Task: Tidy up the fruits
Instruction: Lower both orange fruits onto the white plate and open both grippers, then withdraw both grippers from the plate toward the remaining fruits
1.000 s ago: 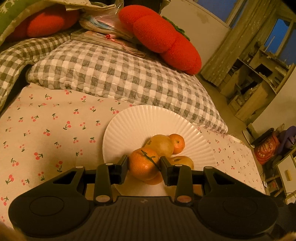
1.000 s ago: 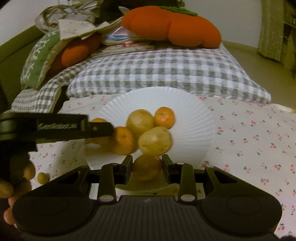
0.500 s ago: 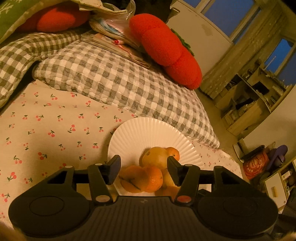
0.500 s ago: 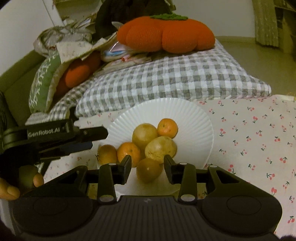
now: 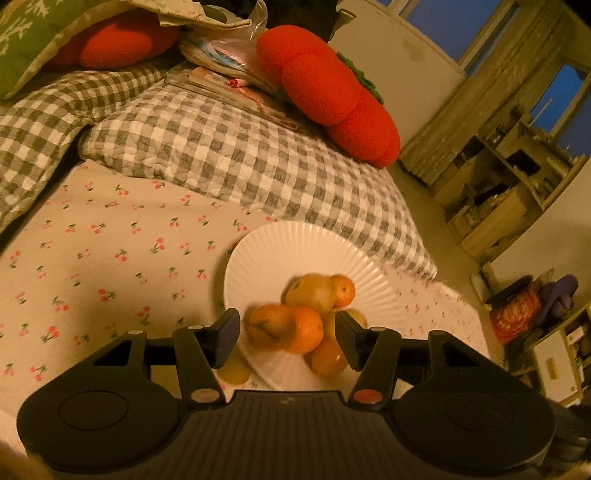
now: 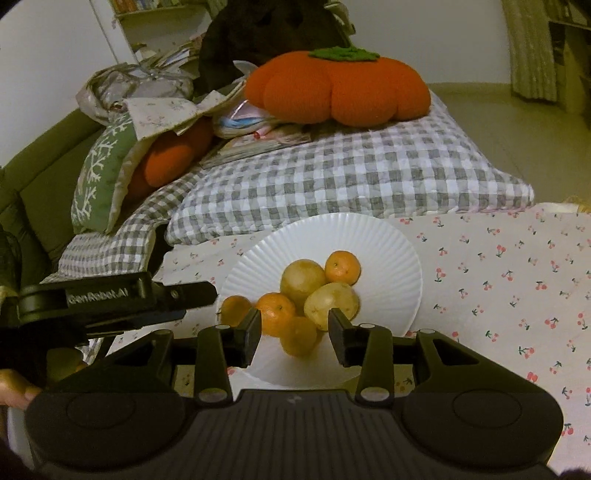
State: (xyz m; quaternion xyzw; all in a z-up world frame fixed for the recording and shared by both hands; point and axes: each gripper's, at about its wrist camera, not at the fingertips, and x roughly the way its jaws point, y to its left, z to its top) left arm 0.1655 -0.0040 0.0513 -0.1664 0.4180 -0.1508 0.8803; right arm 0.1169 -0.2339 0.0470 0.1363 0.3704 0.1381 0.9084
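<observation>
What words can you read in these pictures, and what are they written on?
"GenRobot.AI": pale letters on the side of the black left gripper, seen in the right wrist view.
The orange bag on the floor at the right of the left wrist view has a pale pattern or print, too blurred to read.
The book spines on the shelf at the top of the right wrist view are too small to read.
Nothing else carries text.

Cherry-print sheet covers bed; white ribbed plate, grey checked pillow lie on it.
</observation>
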